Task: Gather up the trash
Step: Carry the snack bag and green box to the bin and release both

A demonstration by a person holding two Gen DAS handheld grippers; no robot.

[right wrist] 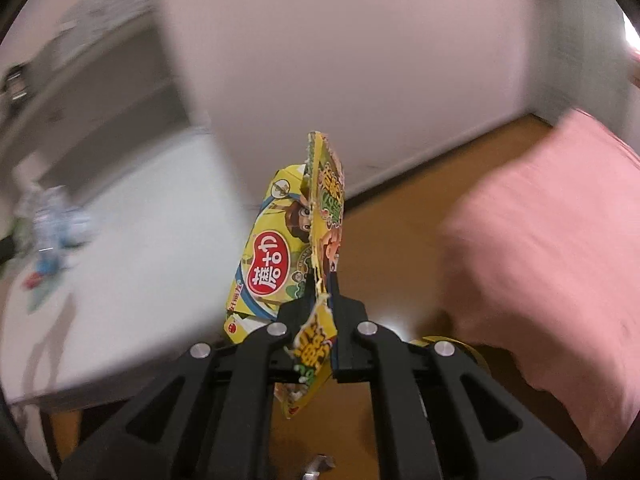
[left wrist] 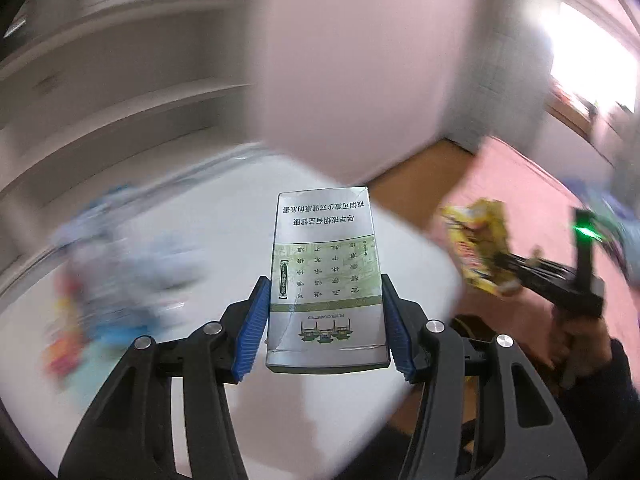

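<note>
My left gripper (left wrist: 325, 280) is shut on a silver and green cigarette pack (left wrist: 326, 276), held between its blue pads above the white table (left wrist: 200, 208). My right gripper (right wrist: 322, 276) is shut on a torn yellow snack box (right wrist: 292, 240) and holds it upright in the air. In the left wrist view the right gripper (left wrist: 496, 264) and the yellow snack box (left wrist: 478, 246) show at the right, off the table's edge. More trash (left wrist: 104, 276) lies blurred on the table's left; it also shows in the right wrist view (right wrist: 52, 224).
A white wall (right wrist: 360, 60) stands behind the table. A pink bed cover (right wrist: 560, 240) lies at the right, with wooden floor (right wrist: 400, 248) between it and the table. Grey shelving (left wrist: 120, 80) rises at the back left.
</note>
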